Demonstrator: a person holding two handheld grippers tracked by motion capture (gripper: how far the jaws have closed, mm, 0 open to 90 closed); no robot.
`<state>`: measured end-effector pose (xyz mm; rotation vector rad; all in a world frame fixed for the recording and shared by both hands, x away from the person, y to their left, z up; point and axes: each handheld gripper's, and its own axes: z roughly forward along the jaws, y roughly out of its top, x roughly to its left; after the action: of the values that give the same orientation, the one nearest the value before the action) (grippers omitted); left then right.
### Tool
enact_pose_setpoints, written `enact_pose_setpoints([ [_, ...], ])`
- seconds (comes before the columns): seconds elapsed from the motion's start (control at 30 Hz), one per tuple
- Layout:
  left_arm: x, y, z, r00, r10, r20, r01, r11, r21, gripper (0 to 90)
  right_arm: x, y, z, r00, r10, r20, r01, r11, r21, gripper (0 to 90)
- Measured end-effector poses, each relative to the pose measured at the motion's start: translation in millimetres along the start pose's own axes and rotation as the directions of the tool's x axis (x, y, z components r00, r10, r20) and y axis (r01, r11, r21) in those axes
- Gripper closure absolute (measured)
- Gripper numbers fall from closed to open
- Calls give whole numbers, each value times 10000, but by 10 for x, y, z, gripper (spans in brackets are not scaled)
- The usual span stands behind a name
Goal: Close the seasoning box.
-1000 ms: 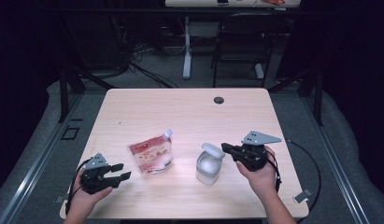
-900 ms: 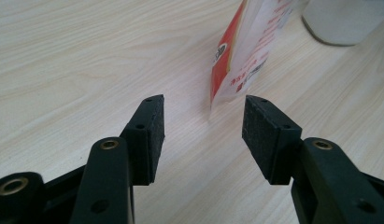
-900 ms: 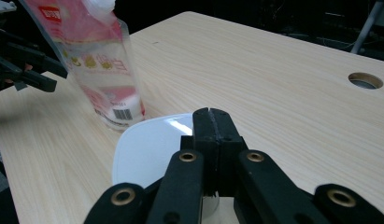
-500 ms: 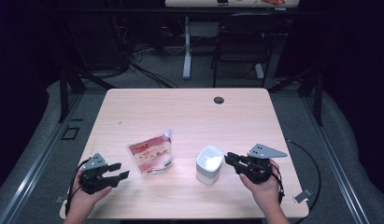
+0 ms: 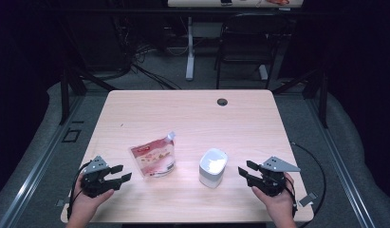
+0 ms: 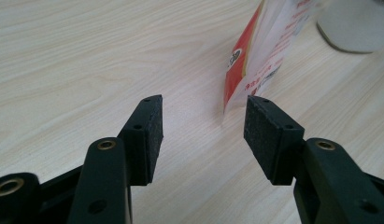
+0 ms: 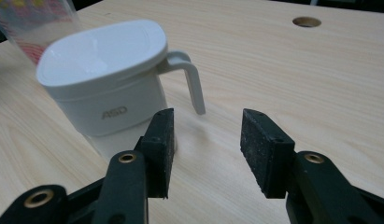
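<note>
Right gripper (image 5: 248, 170): jaws spread wide, just been opening, nothing between the pads; it sits low over the worktop (image 5: 192, 114), just beside the white lidded container (image 5: 213, 167), not touching it. The container stands upright near the front edge, handle (image 7: 188, 79) turned toward this gripper. Left gripper (image 5: 117, 173): jaws wide apart, empty, pointing at the red-and-white pouch (image 5: 154, 156), close but clear of it. Count: two grippers, one container, one pouch, one grommet hole (image 5: 222, 101) at the far edge.
</note>
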<state>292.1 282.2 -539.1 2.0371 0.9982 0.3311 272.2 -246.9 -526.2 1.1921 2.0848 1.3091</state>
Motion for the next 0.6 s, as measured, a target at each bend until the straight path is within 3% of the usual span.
enact_pose_setpoints([
  [0.13,-9,-4,15,10000,-21,15,21,10000,-44,475,-25,-68,34,9996,-174,232,169,9996,222,516],
  [0.6,-18,-15,70,9999,145,2,-145,9998,117,475,-10,-177,171,9996,-148,242,127,9965,829,517],
])
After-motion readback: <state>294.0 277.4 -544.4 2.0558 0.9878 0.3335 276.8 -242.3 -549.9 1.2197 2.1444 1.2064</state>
